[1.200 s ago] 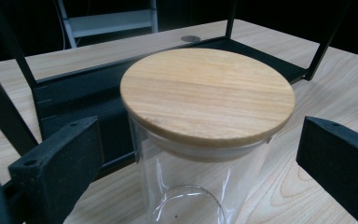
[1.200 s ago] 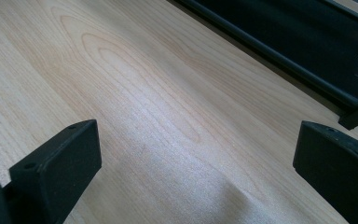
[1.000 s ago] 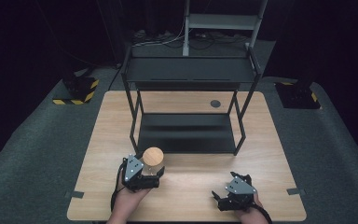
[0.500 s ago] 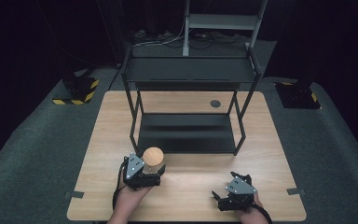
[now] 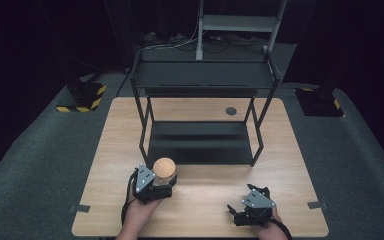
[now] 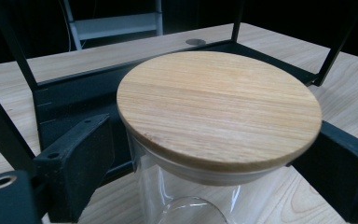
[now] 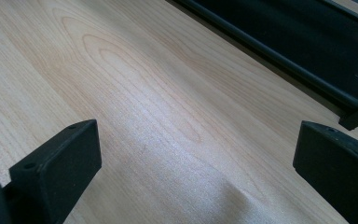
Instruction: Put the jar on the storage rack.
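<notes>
Left gripper [image 5: 161, 187]: jaws just closing around round wooden-lidded jar [image 5: 164, 169], at the near left of the table.
Right gripper [image 5: 244, 214]: resting on light wooden table [image 5: 280, 150], nothing between the jaws.
Black metal two-level shelf rack [image 5: 202, 75]: behind jar.

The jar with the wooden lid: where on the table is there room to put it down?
Bare wood lies between the jar and the right gripper, in front of the black rack. Narrow strips run along the table on each side of the rack. It is crowded where the left gripper flanks the jar.
</notes>
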{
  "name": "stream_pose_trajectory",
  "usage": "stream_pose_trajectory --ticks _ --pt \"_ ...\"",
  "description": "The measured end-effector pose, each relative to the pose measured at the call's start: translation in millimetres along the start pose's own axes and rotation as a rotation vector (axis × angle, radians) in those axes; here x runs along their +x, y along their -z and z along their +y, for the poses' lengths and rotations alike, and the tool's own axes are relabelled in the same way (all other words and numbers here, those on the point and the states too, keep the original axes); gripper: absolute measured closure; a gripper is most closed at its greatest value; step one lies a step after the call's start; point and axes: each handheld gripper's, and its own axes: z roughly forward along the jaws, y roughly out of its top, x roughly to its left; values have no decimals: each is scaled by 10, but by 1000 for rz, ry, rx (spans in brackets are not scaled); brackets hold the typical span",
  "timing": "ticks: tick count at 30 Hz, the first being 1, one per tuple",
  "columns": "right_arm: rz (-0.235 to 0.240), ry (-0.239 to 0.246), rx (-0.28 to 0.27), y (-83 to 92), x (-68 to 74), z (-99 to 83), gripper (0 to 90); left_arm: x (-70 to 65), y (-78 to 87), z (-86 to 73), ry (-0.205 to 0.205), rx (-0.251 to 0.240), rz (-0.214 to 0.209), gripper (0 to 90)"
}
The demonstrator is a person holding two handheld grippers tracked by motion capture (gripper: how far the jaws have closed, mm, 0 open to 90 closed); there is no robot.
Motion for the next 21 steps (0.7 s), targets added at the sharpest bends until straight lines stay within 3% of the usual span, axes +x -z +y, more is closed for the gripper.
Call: stream_pose_trajectory --ticks 14,21 --pt "1 -1 -1 0 -2 0 0 7 4 -35 -11 -1 8 172" --pt "2 -3 -1 1 -3 -1 0 -4 10 -39 -23 -12 -10 242"
